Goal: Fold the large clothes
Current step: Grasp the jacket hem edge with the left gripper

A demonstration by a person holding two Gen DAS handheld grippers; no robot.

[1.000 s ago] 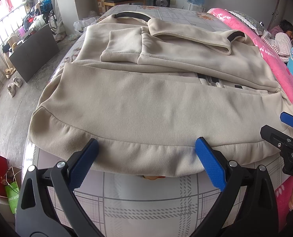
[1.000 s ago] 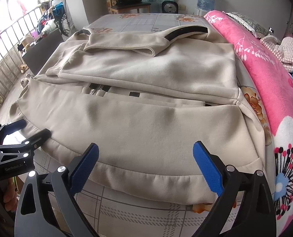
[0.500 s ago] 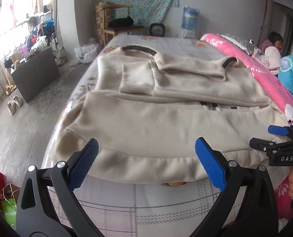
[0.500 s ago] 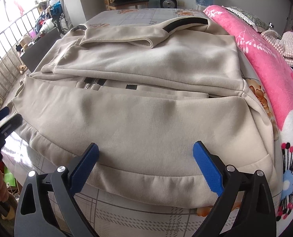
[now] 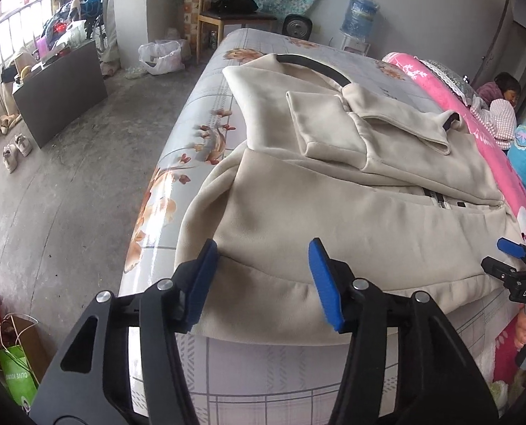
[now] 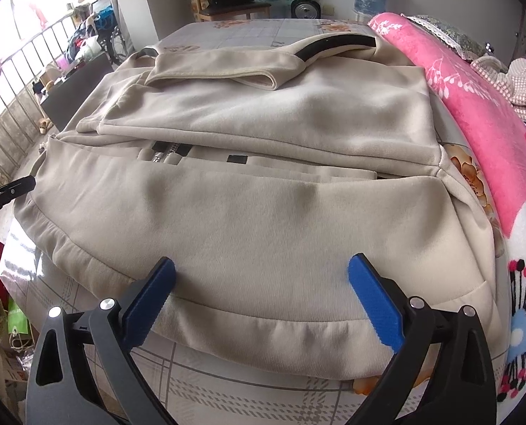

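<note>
- Left wrist view: a beige jacket [image 5: 351, 212] lies partly folded on the bed [image 5: 206, 124], its sleeves laid across the chest and its ribbed hem along the near edge.
- The left gripper [image 5: 263, 279] hangs over the hem's left corner; its blue fingers [image 5: 324, 283] are closing, about half apart, with hem fabric between them but not yet pinched.
- At the right edge, the right gripper [image 5: 503, 258] sits at the hem's far corner.
- Right wrist view: the right gripper [image 6: 263, 301] points down at the hem, its fingers [image 6: 376, 304] spread wide, the cloth lying below them, not gripped.
- The jacket [image 6: 263, 194] fills the bed, a pink blanket [image 6: 482, 113] beside it on the right.
- One tip of the left gripper [image 6: 11, 191] shows at the left edge, beside the jacket's corner.
</note>
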